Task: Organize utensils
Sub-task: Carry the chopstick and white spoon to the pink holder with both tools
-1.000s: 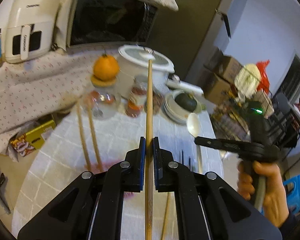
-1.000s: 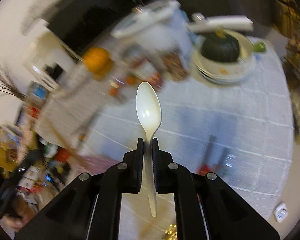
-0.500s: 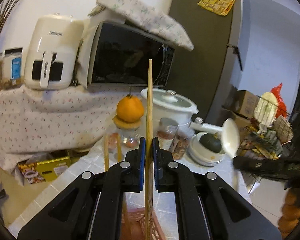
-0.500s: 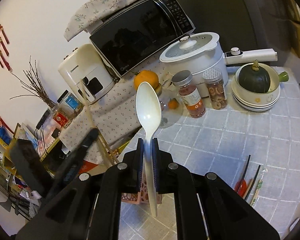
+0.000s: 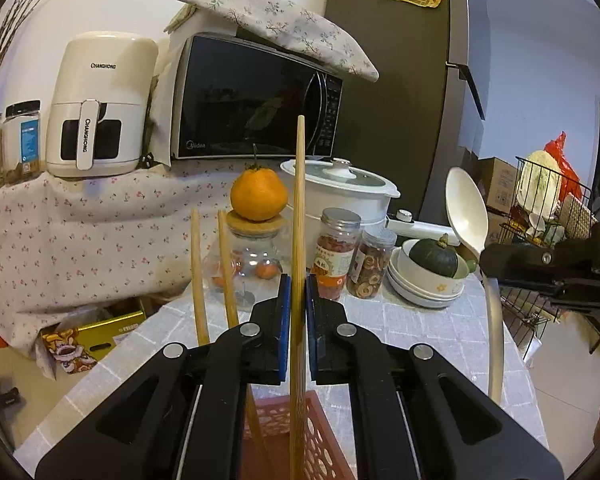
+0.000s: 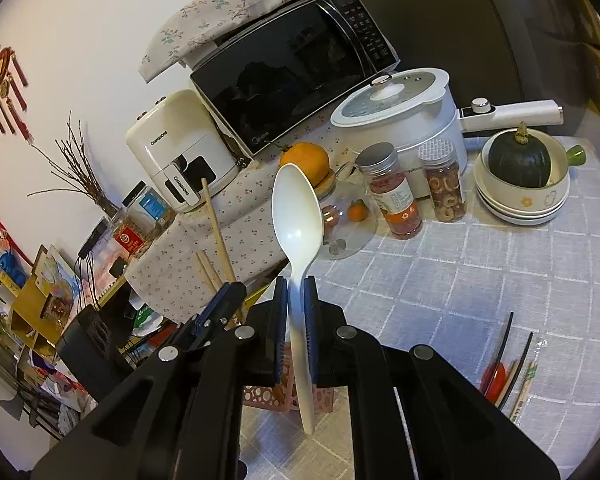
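Note:
My left gripper (image 5: 298,284) is shut on a long wooden chopstick (image 5: 299,208) that stands upright, its lower end reaching down into a pink perforated basket (image 5: 320,436). Two more wooden chopsticks (image 5: 196,272) lean out of that basket on the left. My right gripper (image 6: 296,286) is shut on the handle of a white plastic spoon (image 6: 298,216), bowl up. In the left wrist view that spoon (image 5: 466,212) and the right gripper (image 5: 488,260) hang at the right above the table. The pink basket (image 6: 324,398) sits just below the spoon's handle.
Loose utensils (image 6: 508,372), black and red, lie on the grey checked tablecloth (image 6: 480,280) at the right. Behind stand two spice jars (image 6: 396,192), a glass jar with an orange (image 5: 259,196) on it, a white pot (image 6: 404,108), stacked bowls with a dark squash (image 6: 520,160), and a microwave (image 5: 256,96).
The left gripper tilted up from the tabletop and sank, bringing the chopstick's lower end into the pink basket. The right gripper swung over with the spoon and now hovers beside the basket.

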A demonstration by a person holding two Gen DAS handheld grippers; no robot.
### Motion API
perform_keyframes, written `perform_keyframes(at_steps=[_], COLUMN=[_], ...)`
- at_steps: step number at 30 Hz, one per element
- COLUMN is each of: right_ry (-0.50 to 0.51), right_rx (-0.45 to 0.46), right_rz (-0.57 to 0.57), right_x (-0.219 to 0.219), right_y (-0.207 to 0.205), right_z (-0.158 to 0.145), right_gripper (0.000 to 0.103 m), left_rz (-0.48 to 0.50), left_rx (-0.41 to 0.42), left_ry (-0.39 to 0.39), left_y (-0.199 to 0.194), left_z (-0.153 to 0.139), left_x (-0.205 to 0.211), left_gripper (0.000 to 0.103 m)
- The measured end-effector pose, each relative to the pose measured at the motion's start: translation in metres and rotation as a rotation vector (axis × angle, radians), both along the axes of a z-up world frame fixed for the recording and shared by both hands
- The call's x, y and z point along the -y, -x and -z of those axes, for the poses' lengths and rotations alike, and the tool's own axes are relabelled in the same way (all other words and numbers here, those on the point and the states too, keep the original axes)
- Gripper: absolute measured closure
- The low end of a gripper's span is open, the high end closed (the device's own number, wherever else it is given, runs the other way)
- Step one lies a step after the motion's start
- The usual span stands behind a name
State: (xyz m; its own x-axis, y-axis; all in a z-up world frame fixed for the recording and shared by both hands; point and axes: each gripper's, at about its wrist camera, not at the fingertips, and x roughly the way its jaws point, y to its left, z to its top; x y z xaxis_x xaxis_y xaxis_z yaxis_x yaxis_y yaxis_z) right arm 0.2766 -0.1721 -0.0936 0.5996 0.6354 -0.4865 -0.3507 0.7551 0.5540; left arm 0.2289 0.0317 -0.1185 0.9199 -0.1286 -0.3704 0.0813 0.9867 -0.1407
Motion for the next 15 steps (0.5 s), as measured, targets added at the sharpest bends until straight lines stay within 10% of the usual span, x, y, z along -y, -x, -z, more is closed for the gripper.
perform_keyframes(at_steps=[15], right_ry=[-0.009], right_rx=[0.009], right_rz=[0.011], right_x=[0.003], right_y=[0.005], right_z=[-0.001], right_gripper=[0.094], left_rz=[0.038], left_rx=[-0.060], left_ry=[-0.074], left_y=[0.007], left_z=[0.021], left_x=[0.005], left_gripper=[0.096])
